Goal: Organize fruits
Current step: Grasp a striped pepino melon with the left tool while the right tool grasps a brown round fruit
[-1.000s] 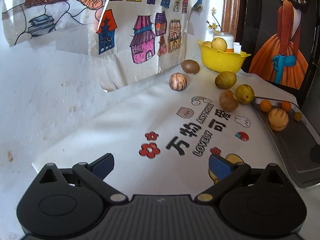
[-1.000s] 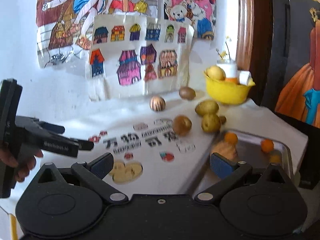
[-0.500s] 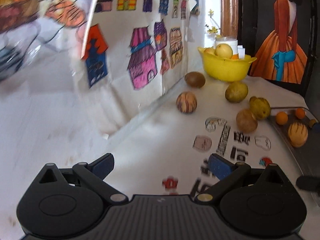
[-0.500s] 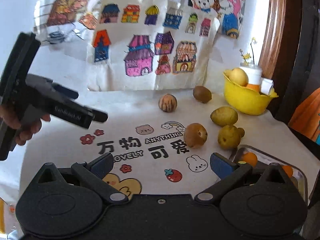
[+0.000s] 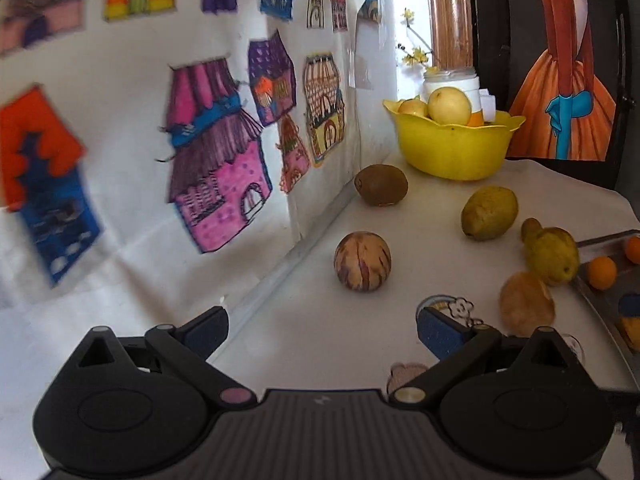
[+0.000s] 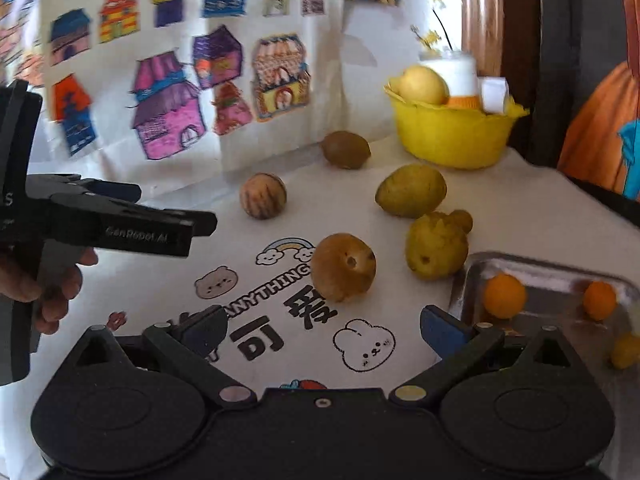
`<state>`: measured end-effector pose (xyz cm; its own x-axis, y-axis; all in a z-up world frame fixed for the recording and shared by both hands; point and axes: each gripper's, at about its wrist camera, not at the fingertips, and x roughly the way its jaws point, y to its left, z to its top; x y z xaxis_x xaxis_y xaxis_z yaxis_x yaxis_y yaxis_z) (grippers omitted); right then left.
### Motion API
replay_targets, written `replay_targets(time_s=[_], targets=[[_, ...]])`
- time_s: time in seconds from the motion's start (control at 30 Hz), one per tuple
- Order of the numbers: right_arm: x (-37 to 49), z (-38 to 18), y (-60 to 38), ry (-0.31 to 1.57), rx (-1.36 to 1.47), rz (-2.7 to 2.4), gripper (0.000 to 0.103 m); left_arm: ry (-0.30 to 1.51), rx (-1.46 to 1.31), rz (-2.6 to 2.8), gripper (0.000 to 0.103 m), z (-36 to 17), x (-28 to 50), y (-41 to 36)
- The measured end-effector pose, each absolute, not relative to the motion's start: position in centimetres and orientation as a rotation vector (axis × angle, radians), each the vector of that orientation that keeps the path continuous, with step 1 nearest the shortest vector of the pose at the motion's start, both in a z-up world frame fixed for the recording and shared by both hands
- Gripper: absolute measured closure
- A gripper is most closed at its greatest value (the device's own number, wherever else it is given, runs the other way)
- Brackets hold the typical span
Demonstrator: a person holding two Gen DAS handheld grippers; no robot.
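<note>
Yellow bowl (image 5: 452, 148) stood at the tablecloth's (image 5: 360, 328) far edge; striped fruit (image 5: 362, 261) near the wall; my left gripper (image 5: 322, 326) and right gripper (image 6: 322, 326) both gaped wide, seemingly empty.

Bowl (image 6: 452, 140): I see it at the far end of the table (image 6: 520, 208), fruit piled inside, a jar (image 6: 460, 72) just behind.
Kiwi (image 6: 346, 149): left of the bowl, near the wall.
Striped fruit (image 6: 263, 196): nearer me, left of the kiwi.
Pears (image 6: 411, 190): between bowl and tray, one before the other.
Tray (image 6: 560, 276): on my right, small oranges (image 6: 503, 295) inside.
Round fruit (image 6: 343, 266): on the printed mat (image 6: 280, 320), left of the tray.
</note>
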<state>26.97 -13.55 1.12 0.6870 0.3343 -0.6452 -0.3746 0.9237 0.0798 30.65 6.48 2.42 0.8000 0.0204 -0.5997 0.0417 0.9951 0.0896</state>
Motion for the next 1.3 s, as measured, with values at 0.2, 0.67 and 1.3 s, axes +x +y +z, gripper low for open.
replay_targets(time_s=[0.2,0.67,1.3], targets=[[27.9,-0.5,-13.2,0.658,-0.052,0.403,0.004,0.616,0.078,-0.067,0.0,0.9,33.9,6.7],[32.0,-1.5,-12.8,0.734,-0.022,0.391,0.023,0.67,0.051,-0.145,0.001,-1.3,38.5,5.4],[33.5,-1.6,-12.6,0.736,0.022,0.39,0.052,0.655,0.061,-0.147,0.051,-1.8,39.0,5.2]])
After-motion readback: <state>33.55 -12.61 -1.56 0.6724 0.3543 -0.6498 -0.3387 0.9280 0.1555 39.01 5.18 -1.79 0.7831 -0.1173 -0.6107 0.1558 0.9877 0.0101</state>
